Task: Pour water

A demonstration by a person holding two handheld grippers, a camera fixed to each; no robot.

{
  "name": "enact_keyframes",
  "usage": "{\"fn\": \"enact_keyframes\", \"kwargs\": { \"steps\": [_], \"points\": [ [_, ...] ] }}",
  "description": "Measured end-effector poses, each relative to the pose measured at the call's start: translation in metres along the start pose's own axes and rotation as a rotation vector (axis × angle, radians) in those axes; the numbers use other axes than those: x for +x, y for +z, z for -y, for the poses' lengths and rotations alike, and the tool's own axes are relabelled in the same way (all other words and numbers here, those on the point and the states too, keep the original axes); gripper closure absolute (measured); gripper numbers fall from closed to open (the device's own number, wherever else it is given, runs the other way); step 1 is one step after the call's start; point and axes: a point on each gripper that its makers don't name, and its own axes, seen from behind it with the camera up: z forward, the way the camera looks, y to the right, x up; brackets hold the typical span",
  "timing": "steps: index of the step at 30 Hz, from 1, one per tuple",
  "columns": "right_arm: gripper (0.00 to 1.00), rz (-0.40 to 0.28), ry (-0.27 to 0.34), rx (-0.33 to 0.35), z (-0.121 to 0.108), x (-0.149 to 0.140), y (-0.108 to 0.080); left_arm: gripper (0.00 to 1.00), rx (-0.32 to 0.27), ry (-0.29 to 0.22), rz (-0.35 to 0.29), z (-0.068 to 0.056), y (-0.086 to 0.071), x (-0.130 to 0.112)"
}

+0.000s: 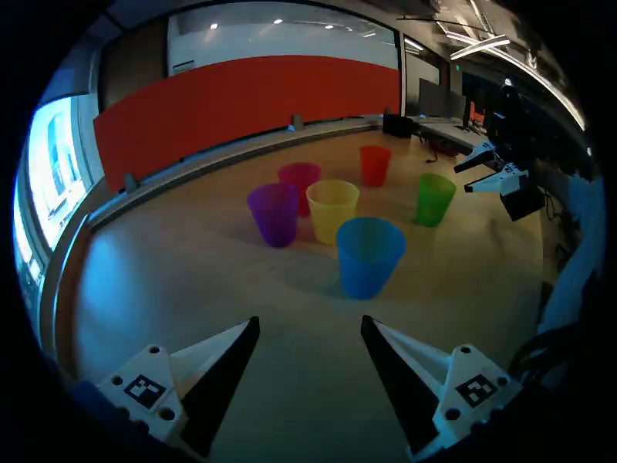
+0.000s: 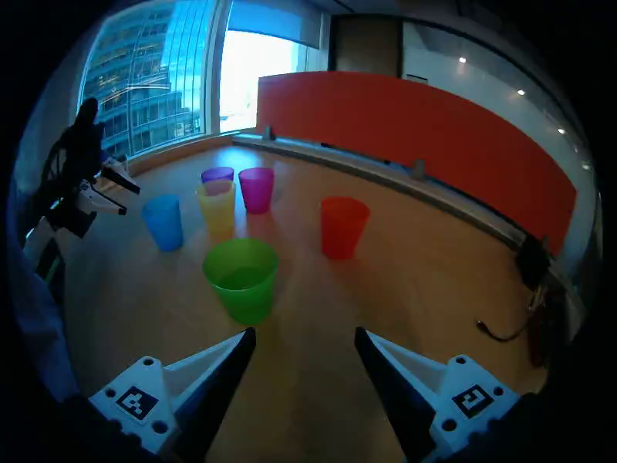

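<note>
- Six plastic cups stand upright on the wood surface, and I can't see a jug or bottle anywhere.
- The blue cup is closest to the left hand-held gripper, straight ahead of its fingers. From this angle I can't tell what's in it.
- The yellow cup is just behind the blue one, with the purple cup and pink cup bunched beside it.
- The red cup stands farther back on its own.
- The green cup is right in front of the right hand-held gripper. It looks darker low inside, but I can't tell if that's water.
- Both hand-held grippers are spread wide and holding nothing.
- An orange panel runs along the far edge.
</note>
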Motion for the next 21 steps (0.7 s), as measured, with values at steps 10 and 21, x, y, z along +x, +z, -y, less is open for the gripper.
{"fn": "enact_keyframes", "kwargs": {
  "steps": [10,21],
  "points": [
    [0.01,-0.1,0.059,-0.119,-0.019,0.018,-0.015,0.02,0.151,-0.055,-0.108,0.033,-0.008,0.01],
    [0.01,-0.24,0.109,-0.28,-0.038,0.04,-0.029,0.02,0.274,-0.112,-0.277,0.055,-0.022,0.035]
  ]
}}
